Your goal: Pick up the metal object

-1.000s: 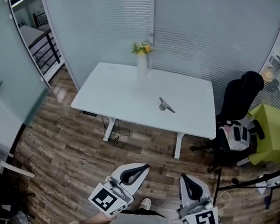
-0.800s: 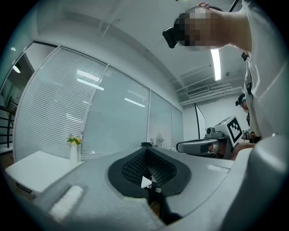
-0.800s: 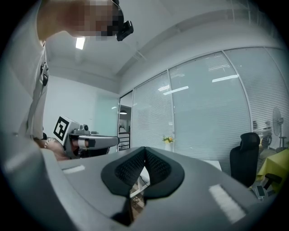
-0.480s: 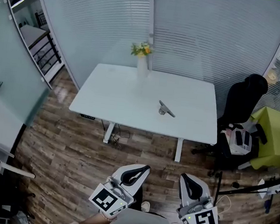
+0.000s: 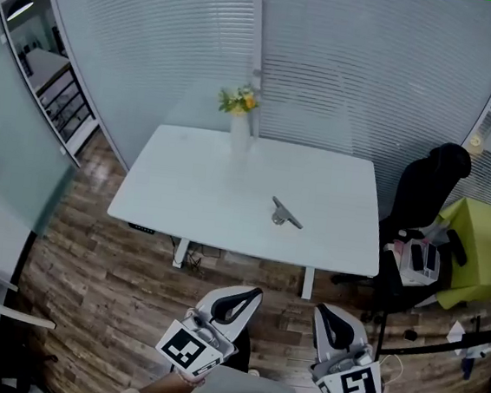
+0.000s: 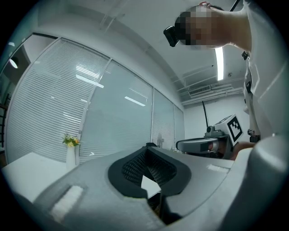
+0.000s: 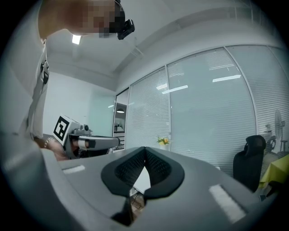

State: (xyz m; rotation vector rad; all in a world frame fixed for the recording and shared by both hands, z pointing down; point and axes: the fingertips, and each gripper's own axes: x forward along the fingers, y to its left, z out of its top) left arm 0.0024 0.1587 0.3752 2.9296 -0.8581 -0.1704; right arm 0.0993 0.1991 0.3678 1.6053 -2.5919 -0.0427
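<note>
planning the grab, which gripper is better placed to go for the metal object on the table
Right, narrowly: the metal object lies on the table's right half and the right gripper points roughly at it. The left gripper is about as far off; both are shut.

The scene is being surveyed by the head camera from overhead, steeply downward, with the worktop point(image 5: 202, 195) well apart and the left tool point(image 5: 239, 302) and right tool point(image 5: 330, 322) at the lower edge. Each tool camera is being aimed level along its own jaws toward the blinds point(image 5: 157, 42). The vase of flowers point(image 5: 239, 121) is being shared by all three views; each tool is being caught by the other's camera.
</note>
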